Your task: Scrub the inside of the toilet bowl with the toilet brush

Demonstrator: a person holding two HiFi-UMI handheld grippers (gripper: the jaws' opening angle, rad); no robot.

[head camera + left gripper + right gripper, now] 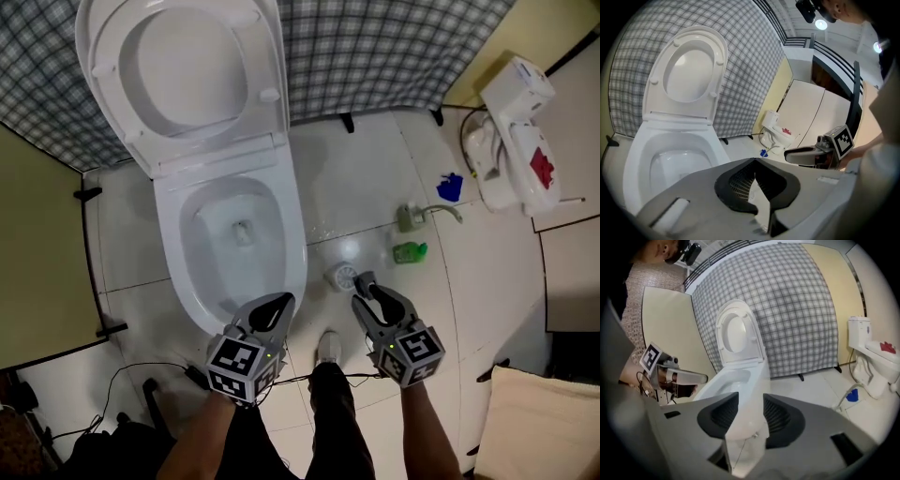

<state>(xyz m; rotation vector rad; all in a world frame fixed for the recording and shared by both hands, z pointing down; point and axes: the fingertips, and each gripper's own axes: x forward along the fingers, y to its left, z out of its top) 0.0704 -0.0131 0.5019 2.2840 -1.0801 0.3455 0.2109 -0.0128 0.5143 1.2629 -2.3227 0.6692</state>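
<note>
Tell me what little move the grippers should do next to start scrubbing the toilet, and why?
Probably ease the right gripper down onto the round grey thing on the floor beside the toilet; it looks like the brush in its holder. The gripper's jaws stand open and empty right next to it, and neither gripper holds a brush.

White tiled floor (pixel 361 169), glossy. The toilet (pixel 292 248) stands on it with its lid up. Just right of its front lies a small white round object (pixel 341 276). Further right lie a green bottle (pixel 410 251), a pale spray bottle (pixel 412 217) and a blue item (pixel 450 187). Black cables (pixel 141 370) trail at lower left
</note>
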